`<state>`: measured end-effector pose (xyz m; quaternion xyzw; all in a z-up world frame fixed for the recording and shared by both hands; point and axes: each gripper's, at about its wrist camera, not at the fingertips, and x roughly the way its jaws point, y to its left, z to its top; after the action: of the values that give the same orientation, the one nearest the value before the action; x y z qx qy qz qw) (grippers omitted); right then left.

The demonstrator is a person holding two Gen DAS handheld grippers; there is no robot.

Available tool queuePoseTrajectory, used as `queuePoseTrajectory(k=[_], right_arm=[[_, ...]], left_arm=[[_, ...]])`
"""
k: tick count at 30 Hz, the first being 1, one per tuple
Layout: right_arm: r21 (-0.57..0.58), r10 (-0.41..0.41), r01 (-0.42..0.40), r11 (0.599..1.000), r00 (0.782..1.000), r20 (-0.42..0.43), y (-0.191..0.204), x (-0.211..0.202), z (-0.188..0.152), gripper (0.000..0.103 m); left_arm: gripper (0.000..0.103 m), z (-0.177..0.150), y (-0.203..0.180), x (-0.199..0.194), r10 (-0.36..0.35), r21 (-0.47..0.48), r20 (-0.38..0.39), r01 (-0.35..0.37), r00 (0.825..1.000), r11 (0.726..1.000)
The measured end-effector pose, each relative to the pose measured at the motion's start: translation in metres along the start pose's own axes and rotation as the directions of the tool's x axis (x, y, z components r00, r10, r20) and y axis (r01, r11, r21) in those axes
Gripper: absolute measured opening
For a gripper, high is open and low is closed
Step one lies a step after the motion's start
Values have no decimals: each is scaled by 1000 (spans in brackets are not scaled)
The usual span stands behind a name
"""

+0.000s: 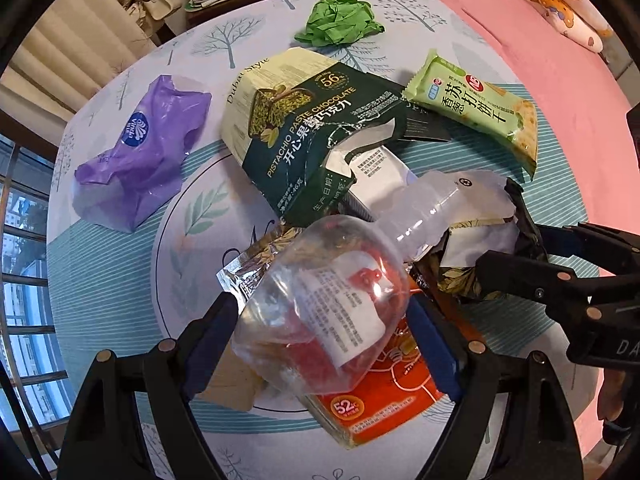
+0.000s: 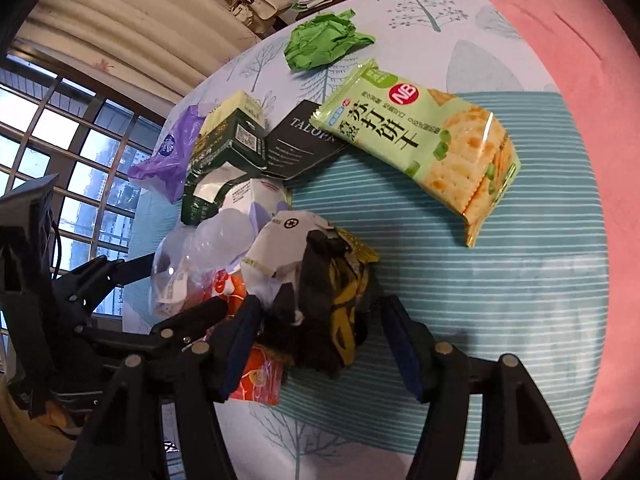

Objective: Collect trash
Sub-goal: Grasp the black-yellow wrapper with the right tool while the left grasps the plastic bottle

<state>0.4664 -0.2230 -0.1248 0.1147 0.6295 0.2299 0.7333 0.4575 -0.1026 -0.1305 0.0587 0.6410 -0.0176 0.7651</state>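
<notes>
A crushed clear plastic bottle (image 1: 320, 312) with a white label sits between the blue pads of my left gripper (image 1: 322, 300), which is shut on it above the trash pile. The same bottle (image 2: 180, 268) shows in the right wrist view. A crumpled black-and-gold wrapper (image 2: 320, 300) rests on the pile between the jaws of my right gripper (image 2: 320, 304). Those jaws are open, with the right pad (image 2: 400, 344) just off the wrapper. Under both lies an orange packet (image 1: 388, 392). A torn pistachio chocolate box (image 1: 296, 128) lies behind the bottle.
On the tree-print tablecloth (image 1: 200, 208) also lie a purple bag (image 1: 140, 156), a green paper ball (image 1: 340, 20), a green cracker pack (image 1: 476, 108) and a black card (image 2: 304, 148). A pink bed (image 1: 540, 60) lies to the right, a barred window (image 2: 60, 140) to the left.
</notes>
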Motion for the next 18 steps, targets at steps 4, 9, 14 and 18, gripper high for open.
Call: queuePoseTrajectory(k=[4,9,14,18], right_arm=[[19,14,-14,1000,1000,11,-1,1,0,63],[10,20,-20,1000,1000,20,-2,0,-2,61],[-20,4,-4,1000,1000,28,3,-1,-6,52],[-67,-21,25,997,998,61,15,-7,-10,48]], left_arm=[[80,1,2,7,-3,6,-12,3,1000,1000],[46,3,6,8,-30,4,-14,30,999,1000],[46,3,12,-2,-35,-20,19,35,999,999],[45,-2,15,-12,-45,-39,51,47,998,998]])
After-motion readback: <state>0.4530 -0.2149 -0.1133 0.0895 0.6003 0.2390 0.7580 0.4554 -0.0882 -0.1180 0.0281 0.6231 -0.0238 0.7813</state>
